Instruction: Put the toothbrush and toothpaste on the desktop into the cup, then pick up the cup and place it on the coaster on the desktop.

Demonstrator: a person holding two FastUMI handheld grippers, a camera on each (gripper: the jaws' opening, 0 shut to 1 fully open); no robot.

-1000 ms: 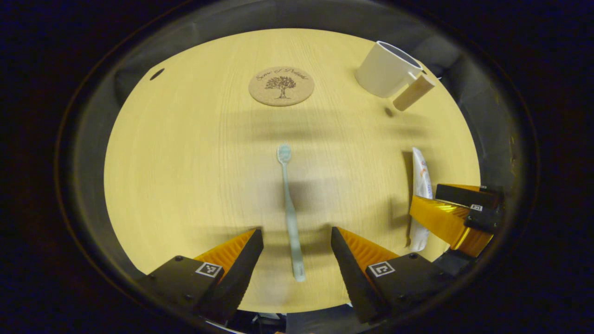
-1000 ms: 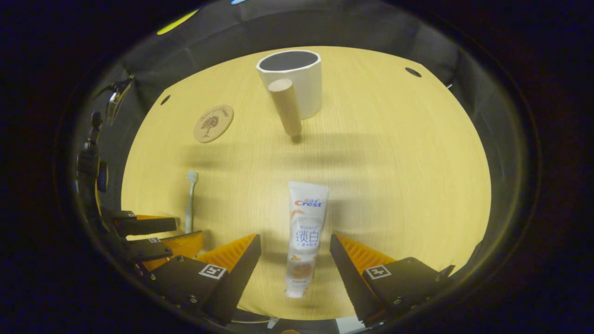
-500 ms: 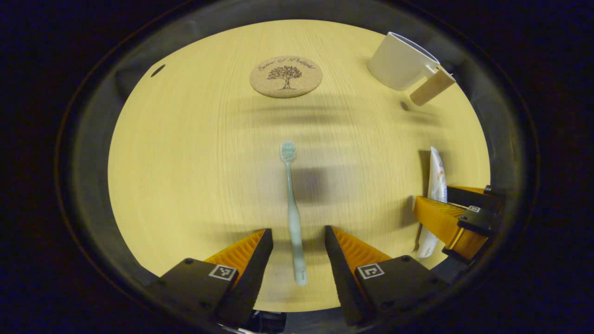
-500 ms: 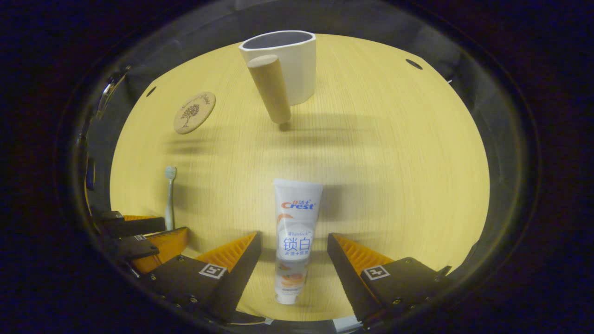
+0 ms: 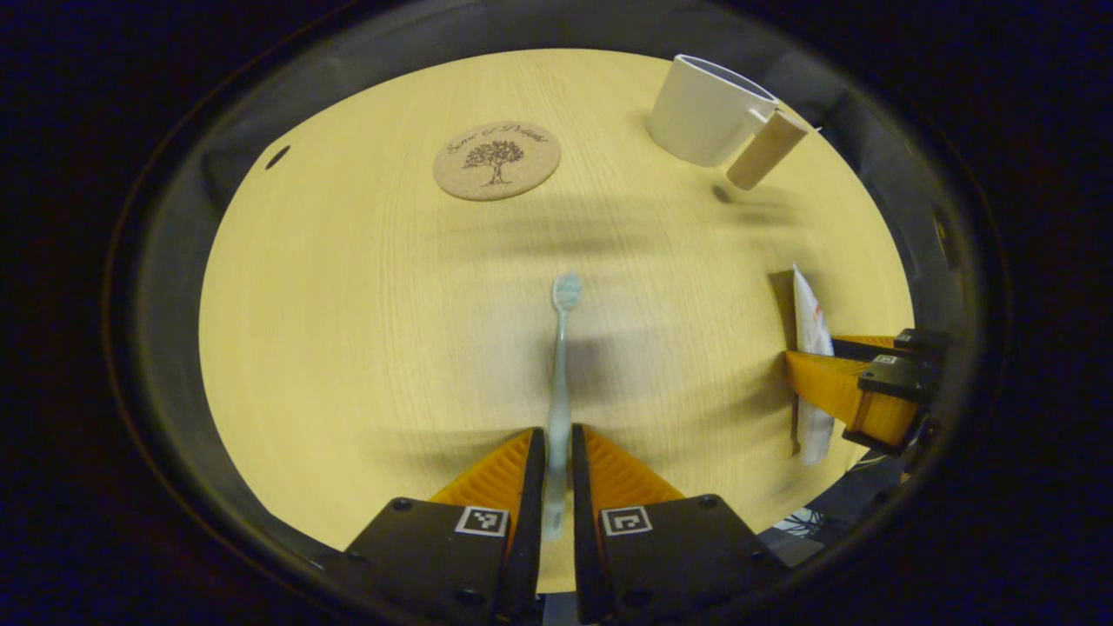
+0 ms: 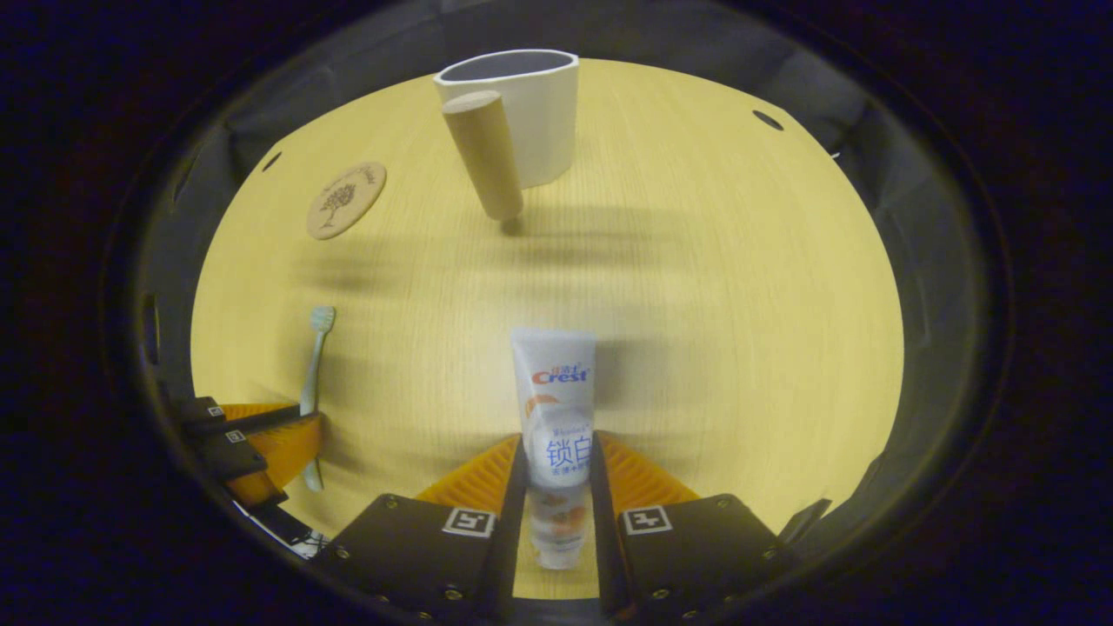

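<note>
on desktop [image 5: 348,304]: left gripper [image 5: 556,452] jaws clamp toothbrush [image 5: 559,365]; right gripper [image 6: 556,461] clamps toothpaste [image 6: 556,409].

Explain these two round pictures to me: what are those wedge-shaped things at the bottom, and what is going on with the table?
No robot here: a person holds a two-finger gripper in each hand, and a camera rides on each, looking forward along its fingers. Those wedges are the jaws.

In the left gripper view, the left gripper has its jaws closed on the handle of a toothbrush. In the right gripper view, the right gripper has its jaws closed on a toothpaste tube. Each view also catches the other gripper at its edge.

Farther off on the wooden desktop stand a white cup with a wooden handle and a round cork coaster. The cup looks empty; nothing sits on the coaster.
</note>
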